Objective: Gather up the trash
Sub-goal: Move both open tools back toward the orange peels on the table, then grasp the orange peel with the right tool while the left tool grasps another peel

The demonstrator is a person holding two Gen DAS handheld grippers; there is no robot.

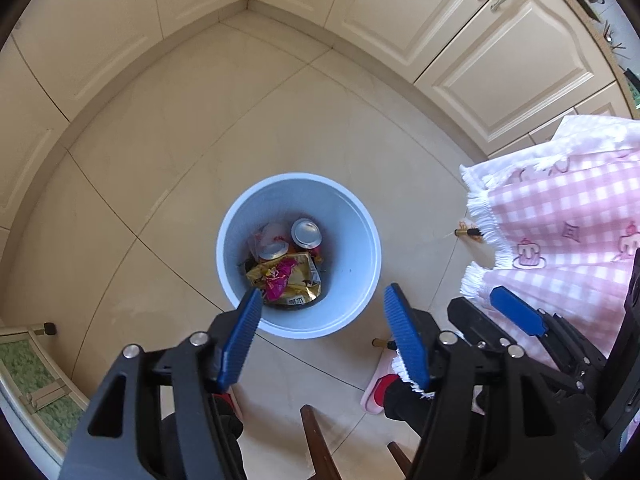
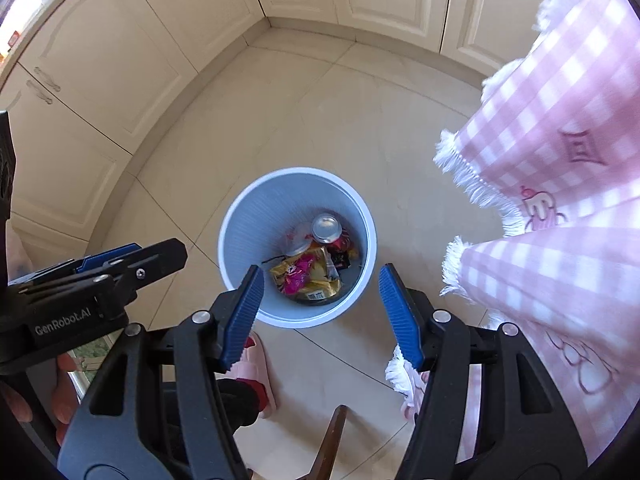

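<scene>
Two views, left wrist first: my left gripper [image 1: 322, 312] hung wide open and empty above the blue bin [image 1: 298, 256] on the floor, cans [image 1: 306, 232] upright, wrappers [image 1: 286, 276] flat inside. From the right wrist, my right gripper [image 2: 320, 302] likewise gaped, holding nothing. I judged any drop should stay centred over the upward-facing, vertical-axis bin.

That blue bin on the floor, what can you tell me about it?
The trash bin is a round, pale blue bucket, plastic by its look, with a lighter rim and ribbed inner wall. It stands upright and lidless on the beige tiled floor, near the pink checked tablecloth. It is partly filled: two drink cans and crumpled yellow and pink snack wrappers lie at the bottom. Both grippers hover open above it, touching nothing.
</scene>
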